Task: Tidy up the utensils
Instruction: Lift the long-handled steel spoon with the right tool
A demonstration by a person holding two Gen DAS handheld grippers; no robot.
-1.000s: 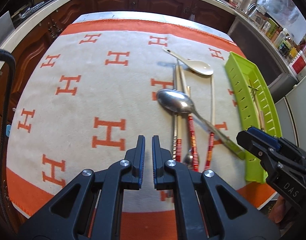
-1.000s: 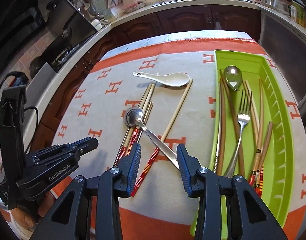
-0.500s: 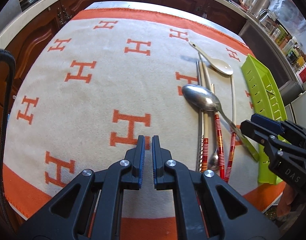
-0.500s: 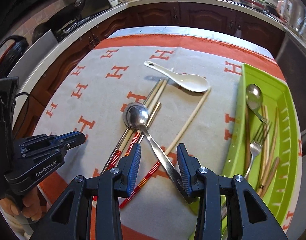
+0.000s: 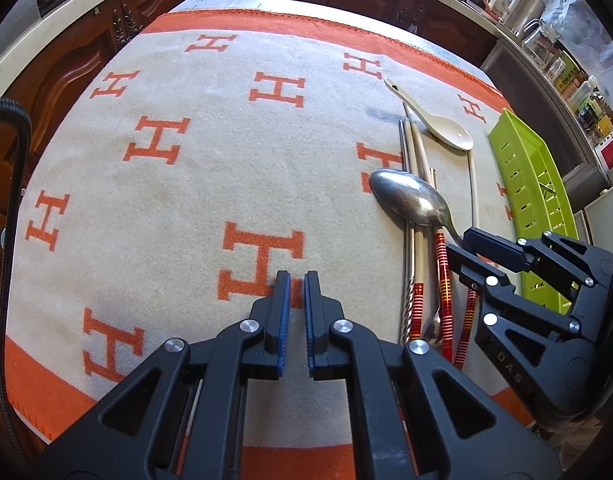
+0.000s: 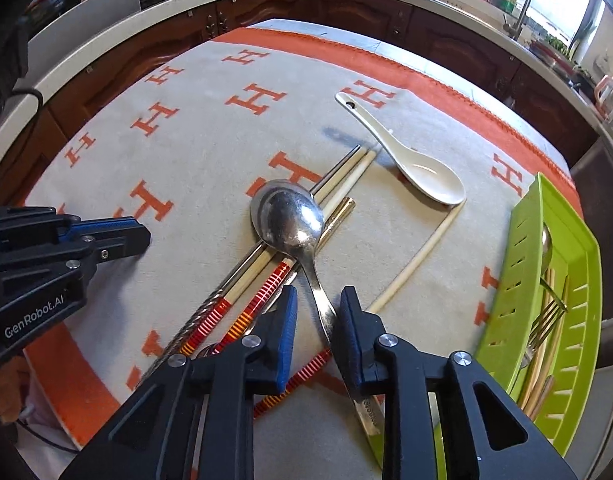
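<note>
A metal spoon (image 6: 286,220) lies across several chopsticks (image 6: 246,284) with red-striped ends on the H-patterned cloth. My right gripper (image 6: 318,312) straddles the spoon's handle. Its jaws are closing, the handle lies close to the right pad, and a gap remains on the left. In the left wrist view the right gripper (image 5: 460,244) sits just behind the spoon (image 5: 410,200) bowl. My left gripper (image 5: 297,280) is shut on nothing and hovers over bare cloth left of the utensils. A white ceramic spoon (image 6: 426,176) lies farther back.
A green slotted tray (image 6: 578,280) at the right holds a fork, a spoon and several chopsticks. One pale chopstick (image 6: 422,252) lies apart between the pile and the tray. Dark wooden cabinets and a counter ring the table.
My right gripper has rolled, come down over the metal spoon's handle and narrowed its jaws around it. My left gripper has sunk slightly towards the cloth and stays shut.
</note>
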